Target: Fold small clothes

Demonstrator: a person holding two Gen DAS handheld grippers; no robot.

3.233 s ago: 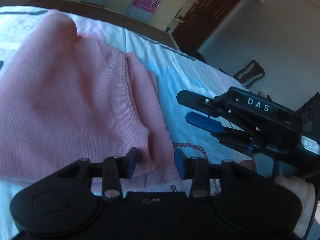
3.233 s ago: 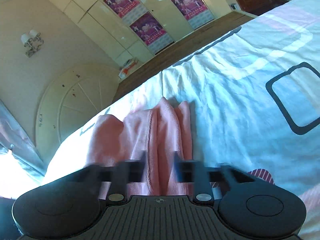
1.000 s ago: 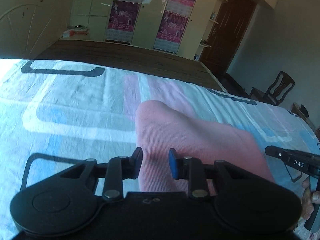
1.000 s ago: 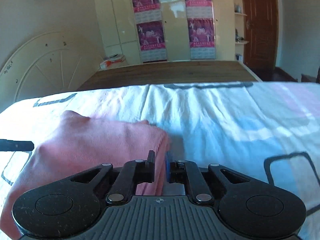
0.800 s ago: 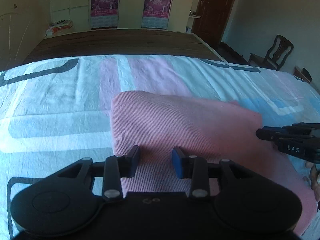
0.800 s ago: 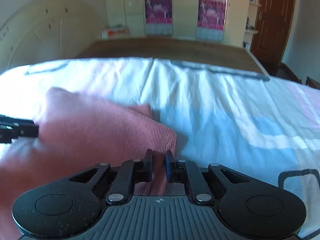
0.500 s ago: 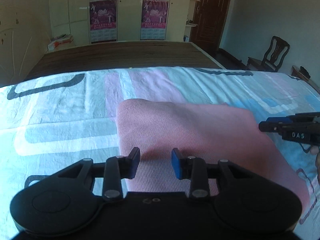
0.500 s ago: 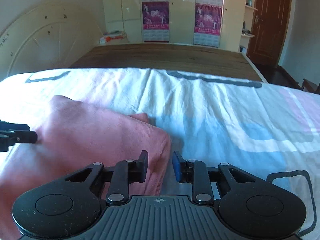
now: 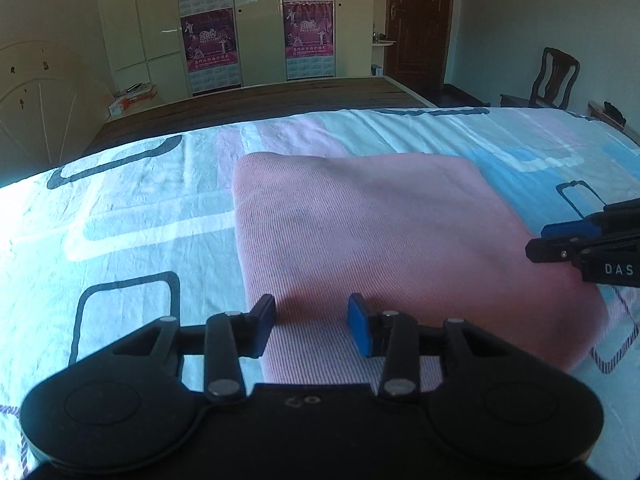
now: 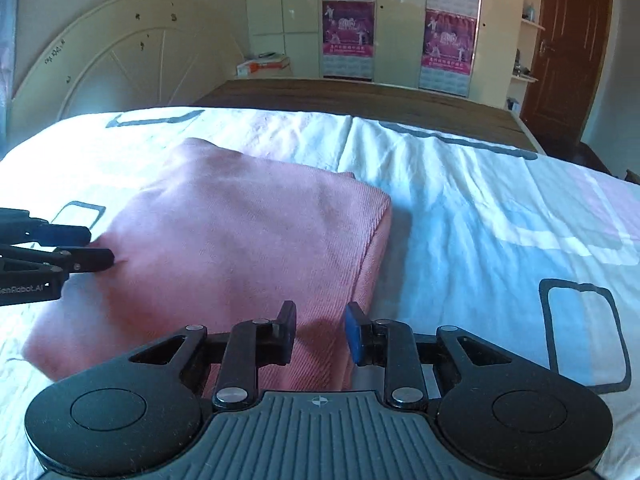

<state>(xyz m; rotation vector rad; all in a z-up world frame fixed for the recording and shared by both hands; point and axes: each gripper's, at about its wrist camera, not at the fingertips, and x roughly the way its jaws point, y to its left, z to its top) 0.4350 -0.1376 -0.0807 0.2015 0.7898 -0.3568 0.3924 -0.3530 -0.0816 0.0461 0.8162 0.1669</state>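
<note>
A pink knit garment [image 9: 380,232] lies folded in a flat rectangle on the patterned bed sheet [image 9: 140,208]. My left gripper [image 9: 312,320] hovers over the garment's near left corner. Its jaws are opening and the pads press on nothing; the cloth lies below them. In the right wrist view the garment [image 10: 240,240] fills the left half, and my right gripper [image 10: 320,324] stands open over its near right edge, gripping nothing. Each gripper also shows in the other's view: the right gripper [image 9: 544,240] at the right margin, the left gripper [image 10: 96,246] at the left margin.
The sheet [image 10: 480,220] spreads wide to the right of the garment. Beyond the bed are a dark wooden board [image 9: 260,100], a wardrobe with posters [image 9: 308,16], a brown door [image 9: 416,20] and a chair [image 9: 556,76]. A white arched headboard [image 10: 100,76] stands at the left.
The right gripper, shut on the garment's edge a second ago, has opened and let it go. The left jaws have widened. The garment has settled flat and both grippers have drawn back.
</note>
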